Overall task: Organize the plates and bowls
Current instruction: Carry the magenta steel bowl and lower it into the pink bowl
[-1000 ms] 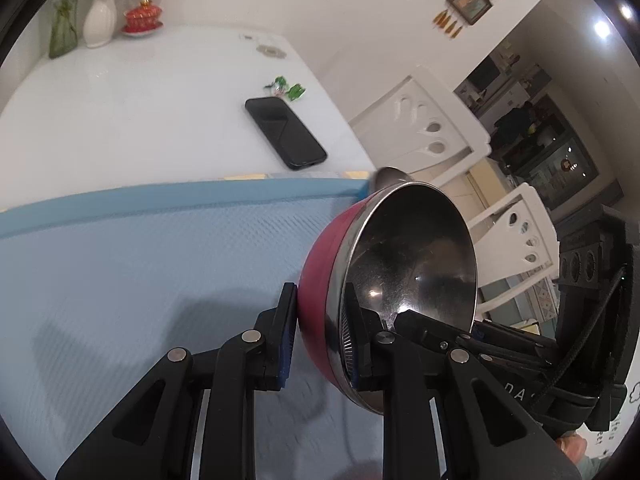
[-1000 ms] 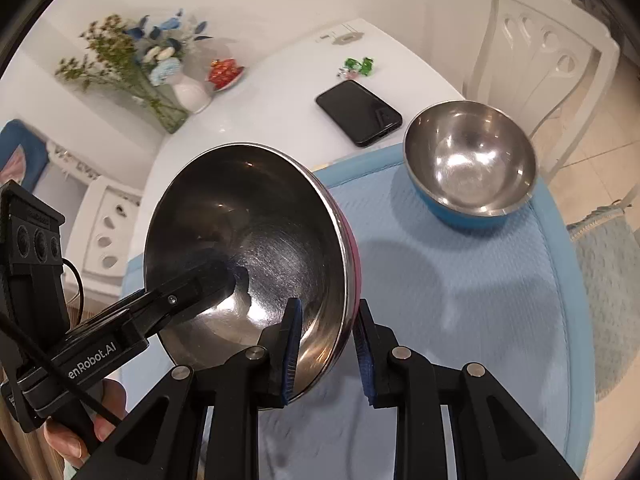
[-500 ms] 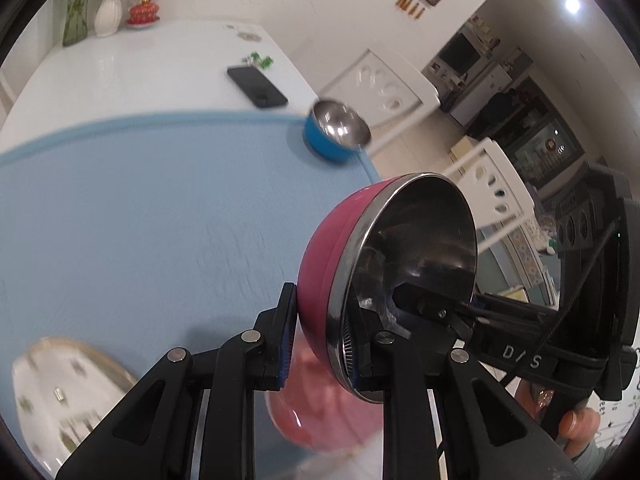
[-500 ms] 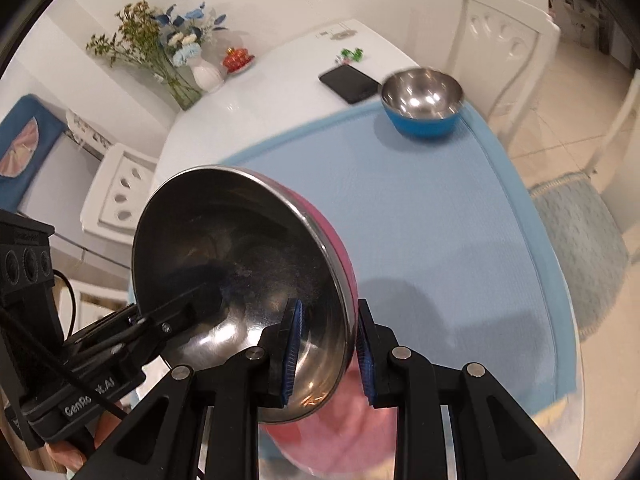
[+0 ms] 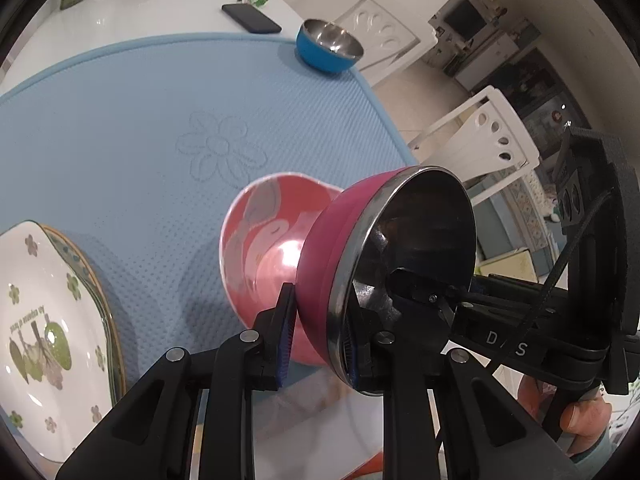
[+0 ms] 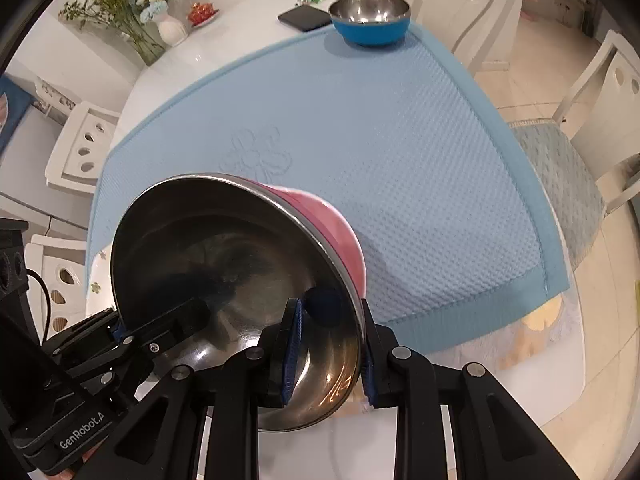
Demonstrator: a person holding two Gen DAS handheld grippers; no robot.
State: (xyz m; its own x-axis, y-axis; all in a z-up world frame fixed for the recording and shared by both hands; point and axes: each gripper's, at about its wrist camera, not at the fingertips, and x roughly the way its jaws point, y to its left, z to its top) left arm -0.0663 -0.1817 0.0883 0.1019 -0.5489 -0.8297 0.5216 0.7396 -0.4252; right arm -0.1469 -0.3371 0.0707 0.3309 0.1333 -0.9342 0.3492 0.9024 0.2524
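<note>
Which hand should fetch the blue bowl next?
Right, likely: blue bowl sits at the mat's far right corner, on the right gripper's side. It and the left gripper clamp the pink steel bowl.

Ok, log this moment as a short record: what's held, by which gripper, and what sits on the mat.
held item: pink steel-lined bowl, tilted, off the mat
left gripper: shut on the bowl's rim
right gripper: shut on the opposite rim
under the held bowl: pink patterned bowl on the blue mat
far corner of mat: blue bowl, upright, empty
near left: stack of flowered plates
off the mat: black phone on the white table
</note>
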